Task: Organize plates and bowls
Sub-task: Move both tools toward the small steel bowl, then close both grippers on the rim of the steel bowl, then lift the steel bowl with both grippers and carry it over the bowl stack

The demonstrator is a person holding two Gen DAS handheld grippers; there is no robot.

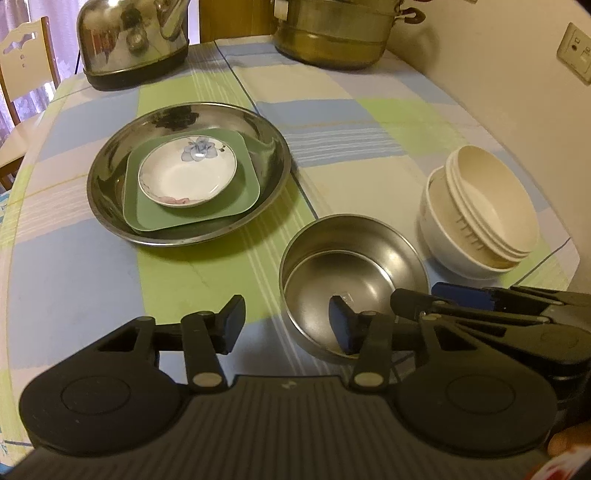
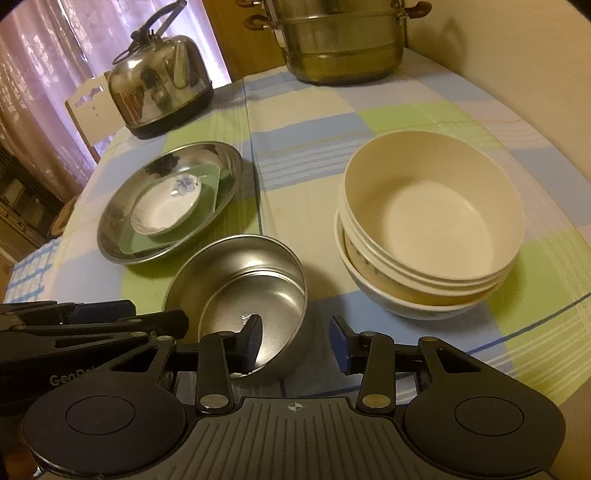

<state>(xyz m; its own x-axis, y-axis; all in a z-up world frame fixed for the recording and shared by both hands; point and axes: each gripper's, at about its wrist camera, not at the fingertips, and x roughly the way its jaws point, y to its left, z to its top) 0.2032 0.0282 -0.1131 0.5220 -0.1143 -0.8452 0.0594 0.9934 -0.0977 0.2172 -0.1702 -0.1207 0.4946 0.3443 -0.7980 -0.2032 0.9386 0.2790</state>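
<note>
A steel bowl [image 1: 352, 280] sits on the checked tablecloth [image 1: 74, 258] near the front of the table, round, shiny and empty, with a stepped ring inside its wall. It stands between a wide steel plate [image 1: 110, 177] on one side and a stack of cream bowls [image 1: 476, 218] on the other, apart from both.

The left gripper [image 1: 286, 325] has one finger reaching over the near rim into the steel bowl while the other finger is outside over the cloth; its jaws stand partly apart with the bowl's wall between them, and the pads do not press on it. The right gripper [image 2: 295, 347] mirrors this from the opposite side: one finger dips inside the bowl, the other lies outside over the cloth, the jaws likewise part-way apart and gripping nothing. Each gripper shows at the edge of the other's view, close beside it.

At the back of the table stand a shiny kettle [image 1: 133, 40] on a dark base and a large brass-coloured pot [image 1: 332, 33] with handles. A chair back [image 1: 26, 55] shows past the table's edge, and a wall socket [image 1: 576, 51] sits on the wall. Nothing lies between the grippers and the steel bowl.

The wide steel plate holds a green square plate [image 1: 251, 184], and on that rests a small white dish [image 1: 184, 177] painted with a blue flower. The cream stack is several bowls nested, tilted a little inside a white outer bowl; the top one is empty.
</note>
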